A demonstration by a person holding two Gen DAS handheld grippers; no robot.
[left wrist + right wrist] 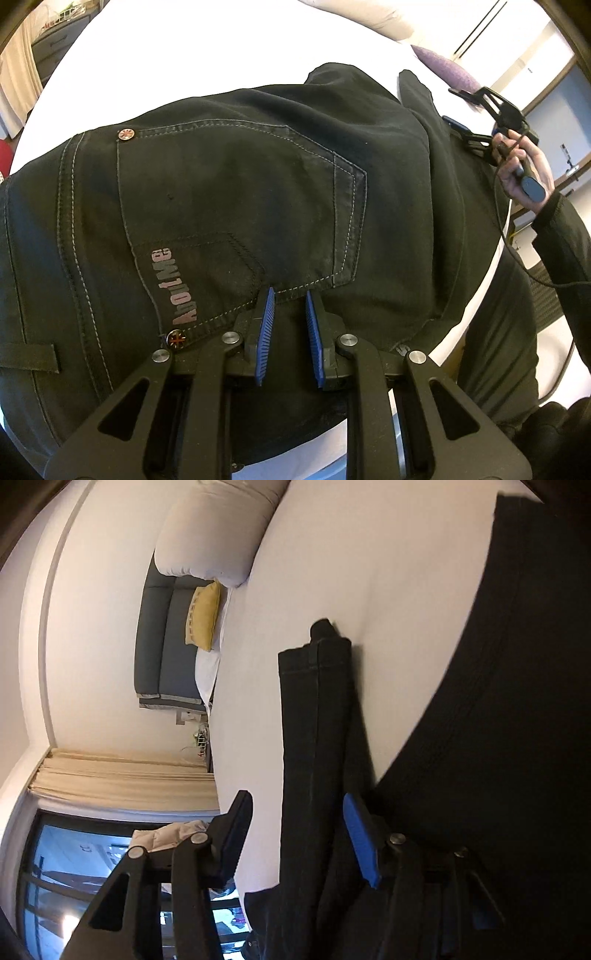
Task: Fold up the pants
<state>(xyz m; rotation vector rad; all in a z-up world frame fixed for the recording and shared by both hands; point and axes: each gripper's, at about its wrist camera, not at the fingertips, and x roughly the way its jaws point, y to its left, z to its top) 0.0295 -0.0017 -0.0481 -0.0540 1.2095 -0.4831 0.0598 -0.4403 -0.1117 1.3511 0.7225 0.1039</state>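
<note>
Covering much of a white bed [229, 44], black pants [258, 192] are lying back-pocket up (logo showing). Left gripper [289, 299] is pinching waistband fabric at the bed's near edge, jaws nearly together. Right gripper [295, 812] is standing apart, a pant leg [314, 720] lying between its jaws, ungripped.

**One printed word on the back pocket**

The only readable lettering is "AboutMe" [176, 286], printed in pale pinkish letters along the edge of the back pocket [236, 206] of the black pants [388, 229]. It runs sideways in the left wrist view, from near the lower rivet [176, 338] upward. That rivet and the upper rivet [125, 134] carry a small radiating cross pattern without legible letters. The right wrist view holds no readable text.
</note>
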